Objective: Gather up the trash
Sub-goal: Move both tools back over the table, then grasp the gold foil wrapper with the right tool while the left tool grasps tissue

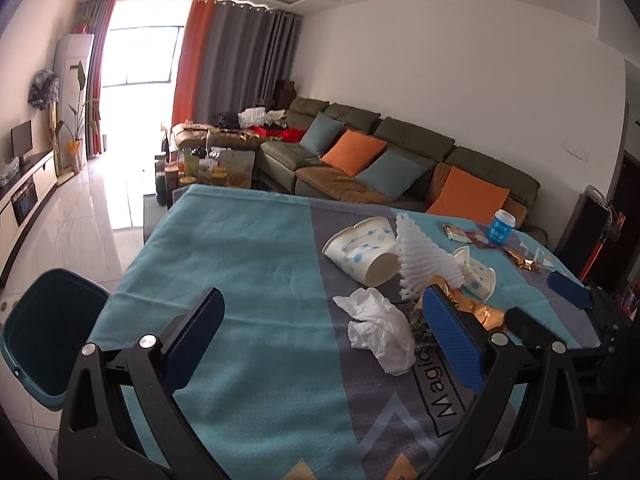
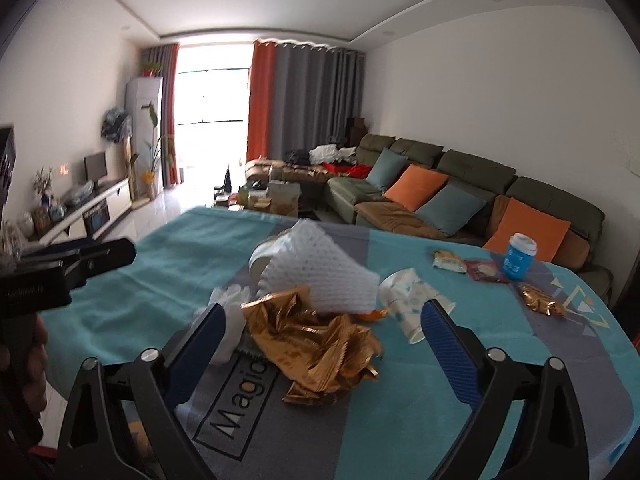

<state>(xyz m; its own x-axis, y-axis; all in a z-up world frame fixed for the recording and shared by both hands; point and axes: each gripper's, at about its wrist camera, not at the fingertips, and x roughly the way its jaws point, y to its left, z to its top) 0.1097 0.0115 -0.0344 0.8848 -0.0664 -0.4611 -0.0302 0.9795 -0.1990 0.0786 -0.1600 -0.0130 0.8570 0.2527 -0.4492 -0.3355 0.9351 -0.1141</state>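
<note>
The right gripper (image 2: 320, 344) hangs low over the table with its blue-padded jaws spread wide and empty, the crumpled gold foil wrapper (image 2: 316, 344) lying right between them. To take it well, I'd say the jaws should sink until the pads bracket the thickest bunch of foil, then close slowly, since a pinch on a loose flap would probably let it slide free; lifting straight up should keep it from dragging the white foam fruit net (image 2: 320, 276) that leans against its far edge. The left gripper (image 1: 320, 336) is also wide open and holds nothing, poised above the teal and grey tablecloth (image 1: 240, 260) just left of the crumpled white tissue (image 1: 380, 330). The dark teal plastic bin (image 1: 44, 332) waits on the floor beside the table's left edge, so the carry looks short. The foil is shiny, sharply creased and springy-looking, loosely balled, resting near the cloth's printed lettering, with two tipped dotted paper cups (image 2: 412, 300) close by
</note>
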